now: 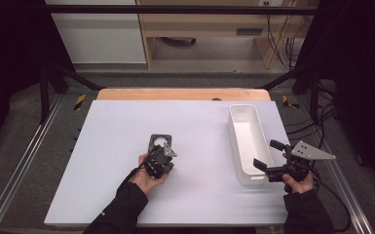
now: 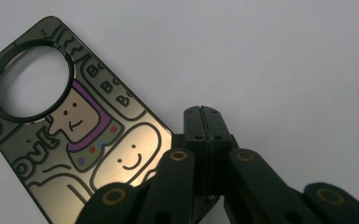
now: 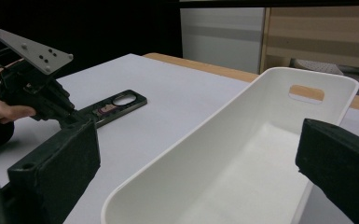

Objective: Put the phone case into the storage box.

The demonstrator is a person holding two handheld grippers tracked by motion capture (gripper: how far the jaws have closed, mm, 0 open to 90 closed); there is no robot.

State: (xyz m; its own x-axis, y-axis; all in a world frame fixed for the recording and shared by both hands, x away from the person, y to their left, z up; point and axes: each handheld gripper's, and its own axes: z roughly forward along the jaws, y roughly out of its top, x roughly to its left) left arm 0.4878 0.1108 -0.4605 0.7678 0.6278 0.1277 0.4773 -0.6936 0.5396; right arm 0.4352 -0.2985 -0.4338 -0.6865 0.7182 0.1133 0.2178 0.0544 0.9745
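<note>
White table: left gripper (closed) perhaps touching phone case.

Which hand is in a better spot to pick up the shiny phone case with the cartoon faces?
Probably the left. The left gripper is right at the dark, glossy cartoon-printed phone case, jaws shut at its near edge. The right gripper stands open at the long white plastic bin, far from the case.

One phone case, one white bin, two tongs: left, right.
</note>
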